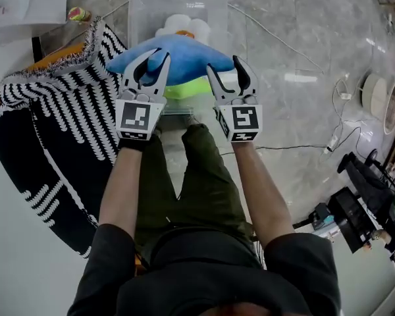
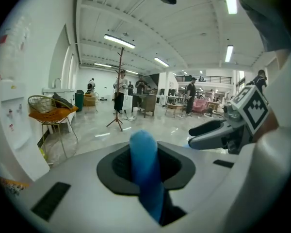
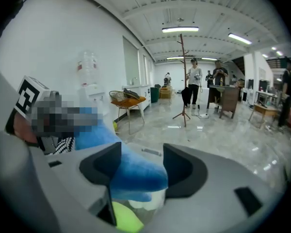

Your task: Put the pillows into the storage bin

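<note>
A blue star-shaped pillow (image 1: 184, 54) with a lime-green underside hangs over the near end of a clear storage bin (image 1: 141, 8). Inside the bin lies a white flower-shaped pillow (image 1: 182, 25). My left gripper (image 1: 155, 58) is shut on the pillow's left side; in the left gripper view a thin blue fold (image 2: 144, 164) is pinched between the nearly closed jaws of that gripper (image 2: 144, 149). My right gripper (image 1: 224, 64) holds the right side with its jaws wide. In the right gripper view a thick blue arm (image 3: 131, 171) fills the gap of that gripper (image 3: 138, 166).
A black-and-white striped blanket (image 1: 59, 110) spreads left of the bin over an orange seat (image 1: 52, 58). Cables (image 1: 283, 45) run over the marble floor on the right, with dark equipment (image 1: 362, 209) at the far right. The person's legs (image 1: 197, 176) stand just before the bin.
</note>
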`<move>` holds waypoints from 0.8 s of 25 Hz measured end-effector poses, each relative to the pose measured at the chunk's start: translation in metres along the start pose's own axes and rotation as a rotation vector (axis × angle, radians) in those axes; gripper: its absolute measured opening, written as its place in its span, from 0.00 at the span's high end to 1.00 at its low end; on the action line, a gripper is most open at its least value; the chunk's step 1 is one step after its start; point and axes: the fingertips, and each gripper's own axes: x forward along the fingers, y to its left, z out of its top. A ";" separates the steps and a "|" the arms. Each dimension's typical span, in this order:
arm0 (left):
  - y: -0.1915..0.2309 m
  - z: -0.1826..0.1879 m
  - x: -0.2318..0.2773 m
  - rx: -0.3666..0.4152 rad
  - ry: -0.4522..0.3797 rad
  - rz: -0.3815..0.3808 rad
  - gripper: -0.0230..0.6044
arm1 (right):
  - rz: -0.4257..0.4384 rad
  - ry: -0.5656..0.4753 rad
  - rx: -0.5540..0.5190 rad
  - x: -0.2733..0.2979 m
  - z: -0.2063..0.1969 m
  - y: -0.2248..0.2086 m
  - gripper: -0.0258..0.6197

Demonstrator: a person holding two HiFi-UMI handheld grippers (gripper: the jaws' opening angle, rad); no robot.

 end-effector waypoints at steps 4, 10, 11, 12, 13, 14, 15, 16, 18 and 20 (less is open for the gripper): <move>-0.018 -0.029 0.020 -0.028 0.054 -0.035 0.85 | -0.019 0.023 0.031 -0.005 -0.022 -0.016 0.56; -0.054 -0.058 0.044 0.001 0.120 -0.097 0.84 | -0.044 0.037 0.071 -0.009 -0.044 -0.035 0.56; -0.057 -0.061 0.046 0.000 0.124 -0.103 0.84 | -0.044 0.040 0.072 -0.009 -0.047 -0.038 0.56; -0.060 -0.062 0.049 0.004 0.127 -0.109 0.84 | -0.047 0.045 0.075 -0.008 -0.050 -0.041 0.56; -0.062 -0.063 0.051 0.011 0.129 -0.113 0.83 | -0.050 0.052 0.080 -0.008 -0.054 -0.044 0.56; -0.063 -0.064 0.052 0.015 0.132 -0.115 0.82 | -0.052 0.060 0.085 -0.007 -0.058 -0.046 0.56; -0.063 -0.067 0.053 0.012 0.137 -0.114 0.82 | -0.051 0.068 0.088 -0.007 -0.062 -0.047 0.56; -0.061 -0.071 0.054 0.005 0.146 -0.111 0.80 | -0.047 0.072 0.088 -0.006 -0.064 -0.047 0.56; -0.056 -0.082 0.055 -0.005 0.172 -0.105 0.77 | -0.038 0.074 0.084 -0.003 -0.066 -0.046 0.56; -0.050 -0.095 0.053 -0.007 0.202 -0.097 0.76 | -0.027 0.076 0.082 0.001 -0.066 -0.044 0.56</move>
